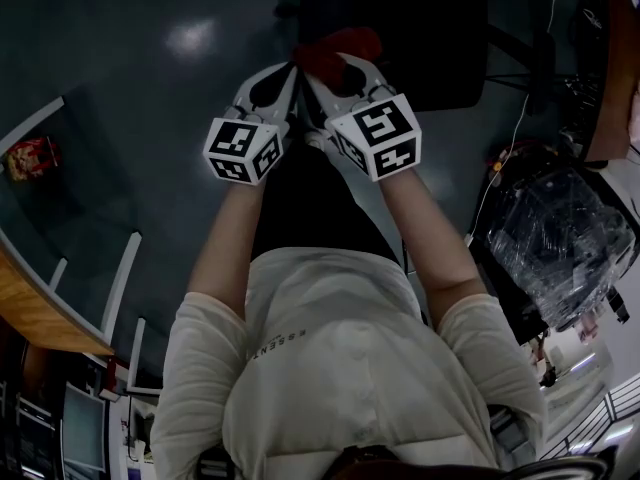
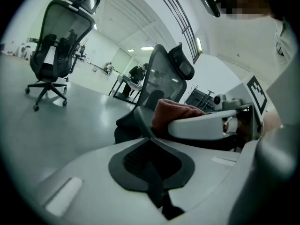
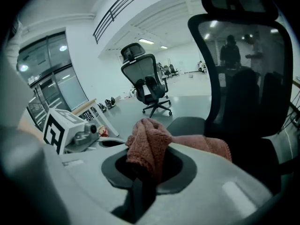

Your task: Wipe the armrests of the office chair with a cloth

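Observation:
A reddish-brown cloth [image 3: 149, 145] is bunched between the jaws of my right gripper [image 3: 143, 170], which is shut on it; a fold trails off to the right. In the head view the cloth [image 1: 338, 50] shows at the tips of both grippers, held side by side in front of the person. My left gripper [image 2: 146, 134] is shut with nothing between its pads, right beside the cloth [image 2: 176, 112]. The black mesh office chair [image 3: 243, 83] stands just ahead, its seat [image 3: 188, 124] below the cloth. A dark armrest-like part [image 2: 130, 122] lies past the left jaws.
A second office chair [image 2: 55, 36] stands apart on the grey floor, also in the right gripper view [image 3: 147, 81]. A wooden desk edge [image 1: 40, 316] is at the left, a plastic-wrapped bundle [image 1: 560, 233] at the right. People stand at a distant table [image 2: 135, 76].

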The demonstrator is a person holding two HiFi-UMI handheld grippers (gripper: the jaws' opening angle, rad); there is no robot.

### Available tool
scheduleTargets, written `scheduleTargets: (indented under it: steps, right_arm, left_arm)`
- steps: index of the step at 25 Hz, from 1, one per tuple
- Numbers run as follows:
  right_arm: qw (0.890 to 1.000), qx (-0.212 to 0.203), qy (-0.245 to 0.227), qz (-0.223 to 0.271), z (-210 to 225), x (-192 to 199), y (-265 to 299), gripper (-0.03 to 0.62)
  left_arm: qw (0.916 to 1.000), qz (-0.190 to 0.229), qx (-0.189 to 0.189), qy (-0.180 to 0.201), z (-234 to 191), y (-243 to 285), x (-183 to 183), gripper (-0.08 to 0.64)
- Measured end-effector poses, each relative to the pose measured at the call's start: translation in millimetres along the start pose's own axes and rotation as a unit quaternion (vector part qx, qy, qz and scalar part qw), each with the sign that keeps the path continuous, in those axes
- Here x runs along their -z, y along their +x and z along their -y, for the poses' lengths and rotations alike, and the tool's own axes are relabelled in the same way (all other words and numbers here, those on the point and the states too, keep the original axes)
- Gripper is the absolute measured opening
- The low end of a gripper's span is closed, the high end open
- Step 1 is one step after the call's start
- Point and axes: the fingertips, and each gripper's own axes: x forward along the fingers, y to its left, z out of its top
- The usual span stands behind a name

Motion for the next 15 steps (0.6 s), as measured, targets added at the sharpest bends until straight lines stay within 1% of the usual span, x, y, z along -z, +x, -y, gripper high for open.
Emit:
scheduleTargets:
  steps: [2,5,8,12,15]
  right_arm:
    - [1.000,-0.011,0.014,0.000,-9.1,11.9,-10.2,0.048]
    - [0.999,-0.025,0.022,-0.005,-22.0,31.8,-28.3,0.048]
    - [0.999,-0.034,0.026,-0.006,-35.2,52.1,-44.1,0.048]
    - [0.999,-0.037,0.035,-0.001,-50.1,75.3,-60.4,0.048]
    - [0.997,-0.044,0.058,0.007,-58.3,89.6,-71.8,0.048]
  left_arm:
    - [0.9999,0.009,-0.009,-0.005,1.8,-3.9,-0.8,0.012]
    - [0.9995,0.020,-0.020,-0.014,9.5,-13.4,2.9,0.012]
    - [0.9994,0.019,-0.025,-0.016,20.1,-23.2,16.0,0.012]
    - [0.9992,0.016,-0.035,-0.010,27.9,-33.1,34.2,0.014]
    - [0.9984,0.023,-0.049,-0.015,26.8,-41.1,39.9,0.014]
